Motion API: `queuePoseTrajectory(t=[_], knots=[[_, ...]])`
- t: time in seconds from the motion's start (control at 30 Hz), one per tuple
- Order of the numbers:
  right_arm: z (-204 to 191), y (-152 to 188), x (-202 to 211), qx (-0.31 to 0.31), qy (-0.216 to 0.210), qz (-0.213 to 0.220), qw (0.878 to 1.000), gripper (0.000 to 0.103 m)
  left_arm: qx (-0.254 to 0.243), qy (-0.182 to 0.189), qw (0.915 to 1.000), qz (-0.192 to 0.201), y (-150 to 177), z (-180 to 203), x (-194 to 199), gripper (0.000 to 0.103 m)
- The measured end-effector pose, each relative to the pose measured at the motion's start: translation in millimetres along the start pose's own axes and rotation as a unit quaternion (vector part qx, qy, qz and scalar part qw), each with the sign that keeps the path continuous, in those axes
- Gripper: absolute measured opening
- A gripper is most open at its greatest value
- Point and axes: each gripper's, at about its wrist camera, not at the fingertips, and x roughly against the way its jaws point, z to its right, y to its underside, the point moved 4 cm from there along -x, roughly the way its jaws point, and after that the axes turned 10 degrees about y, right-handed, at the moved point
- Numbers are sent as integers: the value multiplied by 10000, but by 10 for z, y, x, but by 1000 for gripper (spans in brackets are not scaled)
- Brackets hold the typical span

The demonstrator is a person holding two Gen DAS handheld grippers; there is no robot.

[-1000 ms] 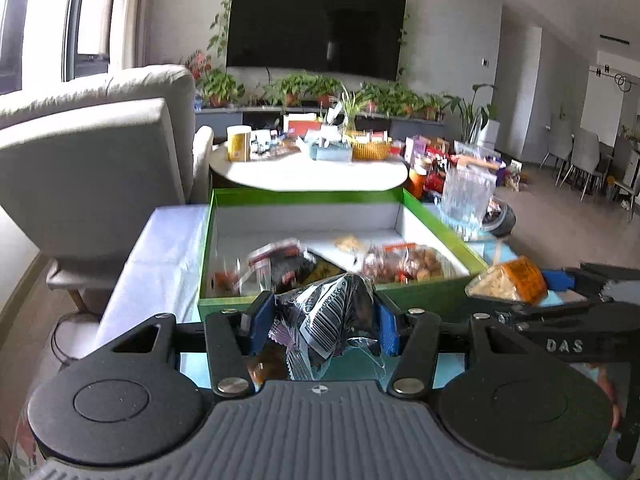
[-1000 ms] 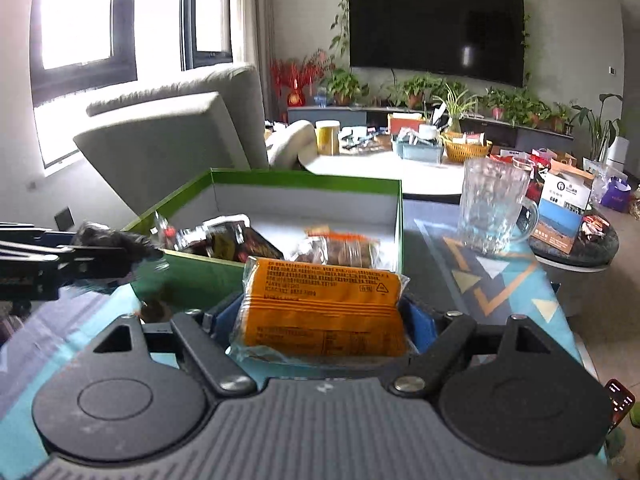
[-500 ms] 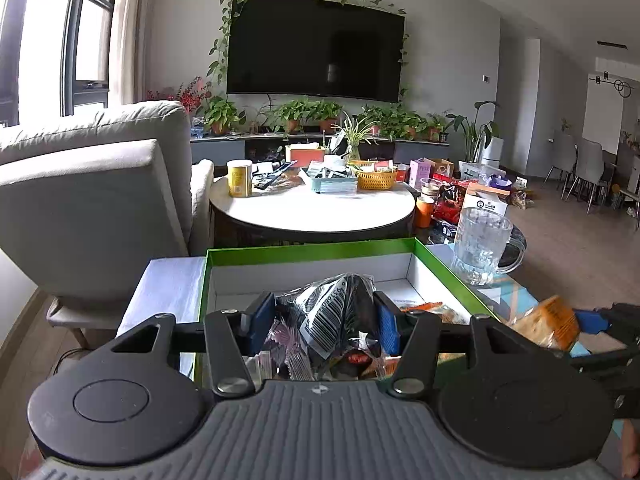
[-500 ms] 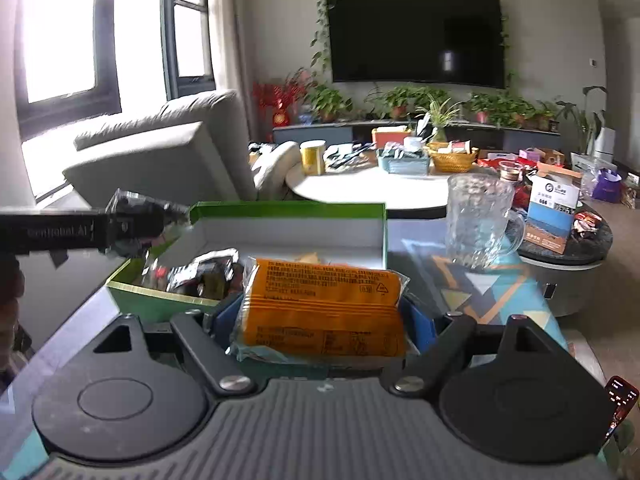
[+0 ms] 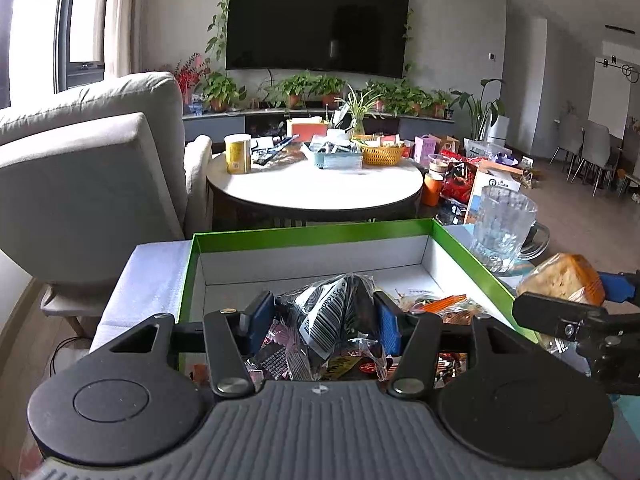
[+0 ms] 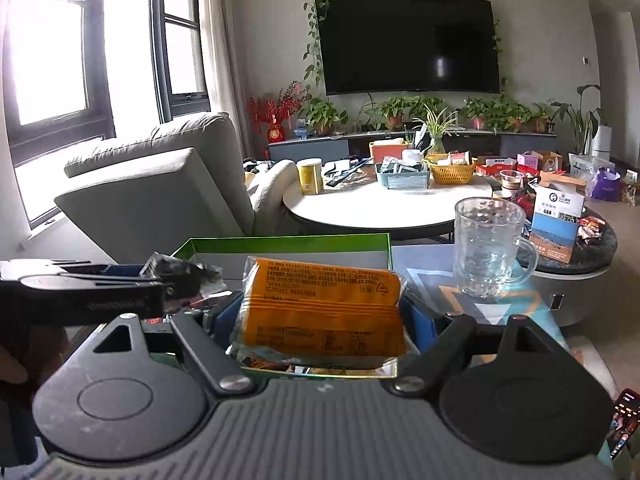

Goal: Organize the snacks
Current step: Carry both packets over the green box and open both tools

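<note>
Over one green box (image 5: 316, 230), each gripper's fingers clamp one packet: left (image 5: 326, 316) black (image 5: 336, 312), right (image 6: 320, 316) orange (image 6: 320, 308).

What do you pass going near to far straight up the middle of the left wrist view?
Left tool gripping the barcode packet → green box → round table → plants → TV.

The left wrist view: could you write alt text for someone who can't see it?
The left gripper clamps a crinkled black snack packet over an open green box holding other snacks. At right, the right gripper holds an orange snack pack near a glass mug.
</note>
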Motion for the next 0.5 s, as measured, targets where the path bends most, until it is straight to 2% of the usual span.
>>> queuePoseTrajectory(t=[0.13,0.37,0.5], knots=[[-23,-33,-57,3,-22,-11,10000,84,90,-16,9999,-80,24,-61,-84,51],[-39,-83,-119,-59,-23,-17,10000,84,236,-99,9988,-415,130,-113,-224,60],[-37,-76,-150,-74,-20,-63,10000,84,322,-95,9987,-380,154,-146,-184,61]])
